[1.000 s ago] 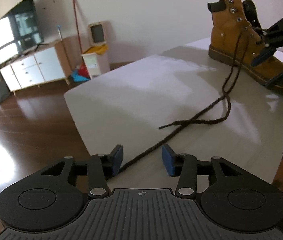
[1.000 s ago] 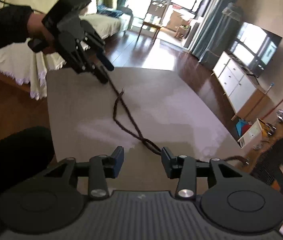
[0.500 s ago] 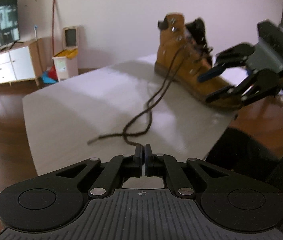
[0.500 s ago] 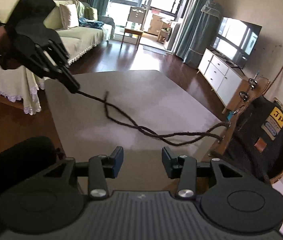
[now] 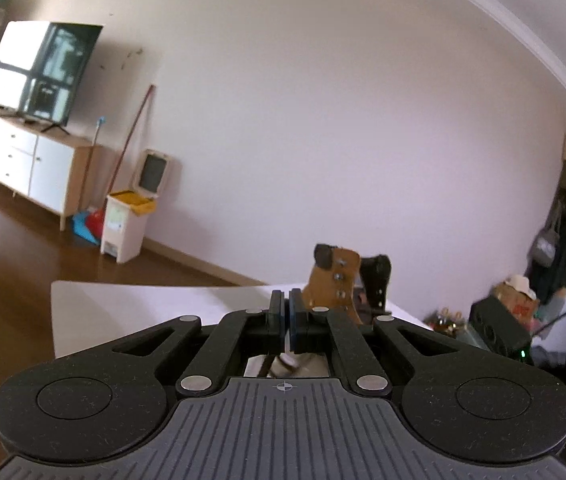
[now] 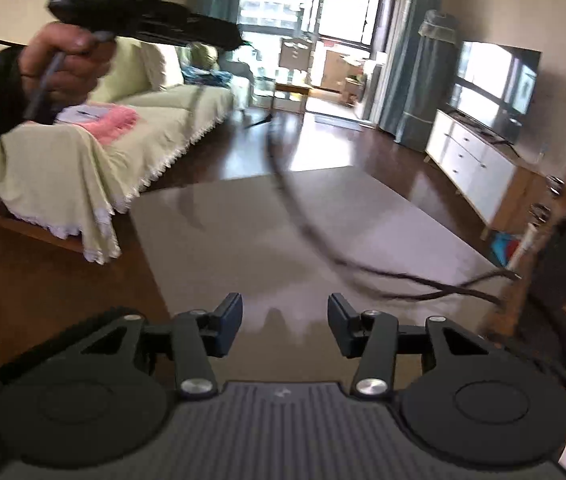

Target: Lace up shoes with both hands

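Lace (image 6: 283,184) pinched in left tool (image 5: 286,320); right tool (image 6: 283,322) spread, widening, empty

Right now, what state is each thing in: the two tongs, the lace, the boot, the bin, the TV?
Left tongs: shut; the blurred right view suggests they hold the lace, though the pinch itself is unclear.
Right tongs: open, nothing between them, above the table.
Lace: lifted off the table, strung toward the boot, blurred.
Boot: upright on the table, top hooks unlaced.
Bin: lid up.
TV: showing reflections.
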`<state>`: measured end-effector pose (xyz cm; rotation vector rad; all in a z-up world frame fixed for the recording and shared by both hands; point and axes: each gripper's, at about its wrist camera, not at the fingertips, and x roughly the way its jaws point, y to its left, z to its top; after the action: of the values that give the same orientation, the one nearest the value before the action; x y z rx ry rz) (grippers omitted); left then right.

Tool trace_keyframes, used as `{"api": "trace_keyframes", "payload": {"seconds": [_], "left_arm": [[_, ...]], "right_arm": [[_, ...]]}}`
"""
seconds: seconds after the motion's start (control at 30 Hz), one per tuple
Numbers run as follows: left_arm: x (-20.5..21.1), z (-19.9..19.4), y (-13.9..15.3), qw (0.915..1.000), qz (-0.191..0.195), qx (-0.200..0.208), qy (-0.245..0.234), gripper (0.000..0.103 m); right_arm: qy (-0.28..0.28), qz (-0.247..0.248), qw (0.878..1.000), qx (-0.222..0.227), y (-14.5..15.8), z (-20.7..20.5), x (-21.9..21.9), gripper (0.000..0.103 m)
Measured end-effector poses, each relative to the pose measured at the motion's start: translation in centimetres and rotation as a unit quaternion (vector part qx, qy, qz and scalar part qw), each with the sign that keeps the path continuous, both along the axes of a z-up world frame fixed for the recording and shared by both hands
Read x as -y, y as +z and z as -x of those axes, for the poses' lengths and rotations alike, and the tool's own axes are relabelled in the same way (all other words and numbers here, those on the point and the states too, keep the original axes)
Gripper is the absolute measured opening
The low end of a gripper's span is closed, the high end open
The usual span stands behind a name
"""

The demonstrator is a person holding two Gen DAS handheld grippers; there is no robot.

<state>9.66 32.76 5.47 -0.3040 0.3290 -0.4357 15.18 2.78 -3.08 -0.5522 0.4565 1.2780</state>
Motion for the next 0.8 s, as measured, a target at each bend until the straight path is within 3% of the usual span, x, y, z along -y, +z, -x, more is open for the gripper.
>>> {"api": "trace_keyframes", "payload": {"seconds": [0.13, 0.23, 0.37, 0.47, 0.53, 0.63, 0.8], "left_arm": [[0.8, 0.1, -0.2, 0.9999, -0.002, -0.012, -0.012, 0.002], [0.5, 0.7, 0.3, 0.9996, 0.023, 0.002, -0.015, 0.002], [1.1, 0.8, 1.1, 0.9999, 0.003, 0.007, -0.013, 0.002], [1.6, 0.7, 0.6, 0.9996, -0.023, -0.012, -0.009, 0.002], [1.8, 0.5, 0.1, 0.9994, -0.024, -0.021, -0.011, 0.002], [1.8, 0.4, -0.4, 0.9993, -0.02, -0.027, -0.016, 0.002], [2.0, 0.2, -0.2, 0.9996, -0.007, -0.02, -0.02, 0.002]], "right_arm": [[0.029, 0.003, 1.0, 0.0, 0.1, 0.2, -0.7, 0.051], [0.074, 0.006, 0.997, 0.008, 0.0, 0.5, -1.6, 0.052], [0.108, 0.003, 0.994, 0.013, 0.2, 0.7, -3.5, 0.051], [0.053, -0.052, 0.995, 0.073, 1.5, 0.7, -3.0, 0.049], [0.024, -0.093, 0.994, 0.058, 3.0, -0.3, -1.8, 0.054], [0.001, -0.081, 0.995, 0.061, 3.0, -1.0, -0.8, 0.057], [0.02, -0.048, 0.998, 0.04, 1.4, -0.5, -0.6, 0.057]]}}
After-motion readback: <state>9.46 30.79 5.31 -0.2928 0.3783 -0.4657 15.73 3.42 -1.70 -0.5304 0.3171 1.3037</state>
